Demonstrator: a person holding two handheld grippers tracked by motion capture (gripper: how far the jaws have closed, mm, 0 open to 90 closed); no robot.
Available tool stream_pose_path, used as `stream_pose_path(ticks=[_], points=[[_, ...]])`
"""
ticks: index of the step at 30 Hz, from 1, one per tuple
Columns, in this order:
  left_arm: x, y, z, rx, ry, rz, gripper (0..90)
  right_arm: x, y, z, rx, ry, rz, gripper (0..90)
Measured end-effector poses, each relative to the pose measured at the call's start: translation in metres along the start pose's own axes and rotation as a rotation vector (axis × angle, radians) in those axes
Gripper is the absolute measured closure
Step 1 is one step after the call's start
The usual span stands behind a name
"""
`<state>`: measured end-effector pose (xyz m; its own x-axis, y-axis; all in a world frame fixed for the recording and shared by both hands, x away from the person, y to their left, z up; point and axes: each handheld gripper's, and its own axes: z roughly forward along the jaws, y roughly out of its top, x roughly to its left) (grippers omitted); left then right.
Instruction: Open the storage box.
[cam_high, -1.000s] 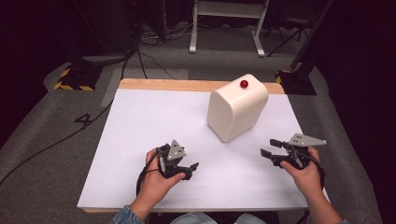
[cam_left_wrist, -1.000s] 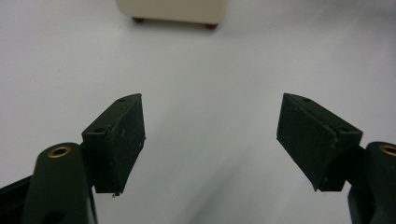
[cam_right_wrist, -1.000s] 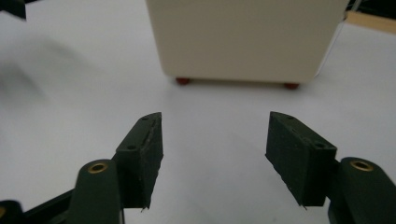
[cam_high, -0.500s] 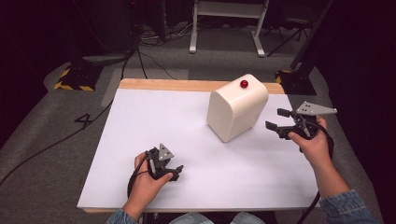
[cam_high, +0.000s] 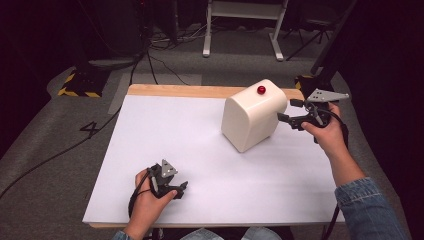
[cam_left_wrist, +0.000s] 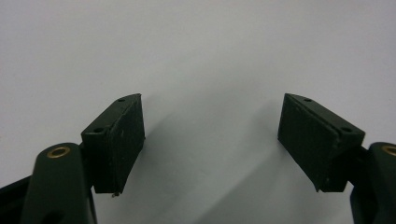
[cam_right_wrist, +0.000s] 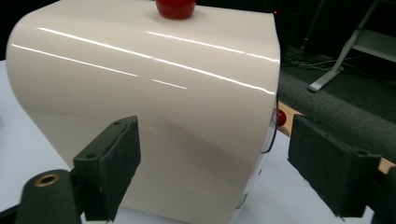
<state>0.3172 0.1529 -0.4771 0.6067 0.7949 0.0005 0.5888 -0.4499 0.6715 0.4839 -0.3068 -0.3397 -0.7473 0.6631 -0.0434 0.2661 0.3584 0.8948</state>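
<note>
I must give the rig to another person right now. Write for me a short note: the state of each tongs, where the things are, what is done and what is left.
Left tongs: open, empty, low over the white table near its front edge.
Right tongs: jaws have just been opening, now wide, nothing between them, held level at the right side of the cream box, not gripping it.
Cream box: upright at the back right of the table, red knob on top, a second small red part at its far edge.
Done: nothing visibly handled yet.
Left: probably bring the right tongs onto the box.
</note>
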Motion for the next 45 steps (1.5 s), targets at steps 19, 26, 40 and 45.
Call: stream_pose_path(ticks=[19, 26, 40, 45], points=[[-0.001, 0.005, 0.006, -0.005, -0.005, 0.011, 23.3, 0.055, 0.005, -0.02, 0.021, 0.059, -0.071, 19.6], [-0.003, 0.01, 0.01, 0.002, -0.008, 0.027, 23.3, 0.087, 0.002, -0.04, 0.019, 0.056, -0.069, 19.7], [-0.003, 0.012, 0.013, 0.001, -0.017, 0.027, 22.7, 0.138, -0.015, -0.067, 0.027, 0.091, -0.072, 19.7], [-0.004, 0.012, 0.013, 0.002, -0.014, 0.028, 22.7, 0.16, -0.02, -0.066, 0.039, 0.143, -0.082, 21.6]])
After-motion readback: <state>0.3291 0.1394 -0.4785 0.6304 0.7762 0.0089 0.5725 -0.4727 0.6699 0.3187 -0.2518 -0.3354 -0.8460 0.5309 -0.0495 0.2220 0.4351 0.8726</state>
